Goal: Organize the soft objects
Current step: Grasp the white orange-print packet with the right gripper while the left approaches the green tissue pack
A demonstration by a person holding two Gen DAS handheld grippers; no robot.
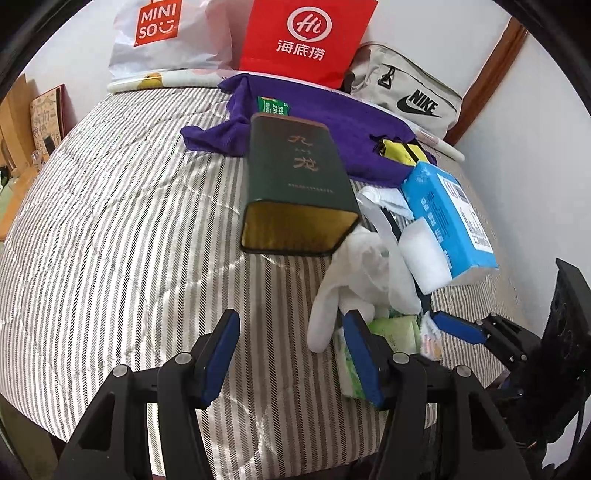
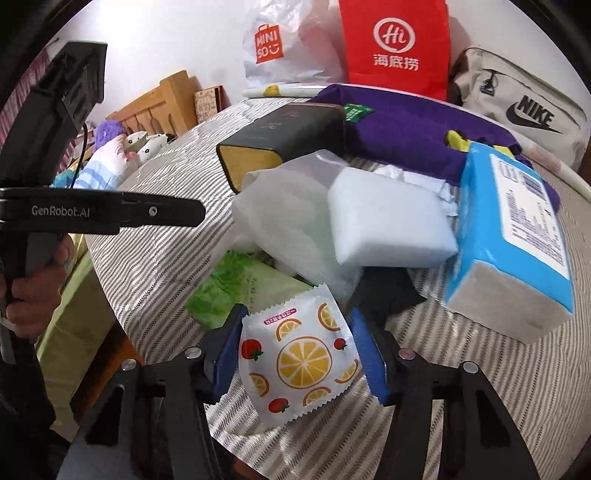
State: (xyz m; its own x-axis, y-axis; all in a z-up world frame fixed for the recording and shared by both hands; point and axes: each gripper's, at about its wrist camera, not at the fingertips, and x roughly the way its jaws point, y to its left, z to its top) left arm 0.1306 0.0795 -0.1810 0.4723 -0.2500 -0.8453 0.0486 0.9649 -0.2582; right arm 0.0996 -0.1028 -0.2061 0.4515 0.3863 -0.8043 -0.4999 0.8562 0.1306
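A pile of soft things lies on the striped bed (image 1: 110, 229): a white glove (image 1: 343, 280), a white sponge block (image 2: 388, 221), a blue tissue pack (image 2: 517, 236), a green wipes pack (image 2: 243, 284) and a fruit-print sachet (image 2: 299, 358). My right gripper (image 2: 295, 354) has its fingers on both sides of the sachet, touching its edges. My left gripper (image 1: 291, 347) is open and empty over bare bedding, left of the glove. The right gripper's fingers (image 1: 458, 325) show at the right of the left wrist view.
A dark green tin (image 1: 295, 184) lies on its side mid-bed. Behind it are a purple cloth (image 1: 332, 122), a red Haidilao bag (image 1: 306, 37), a white Miniso bag (image 1: 166, 33) and a beige Nike bag (image 1: 410, 96). The bed edge is near.
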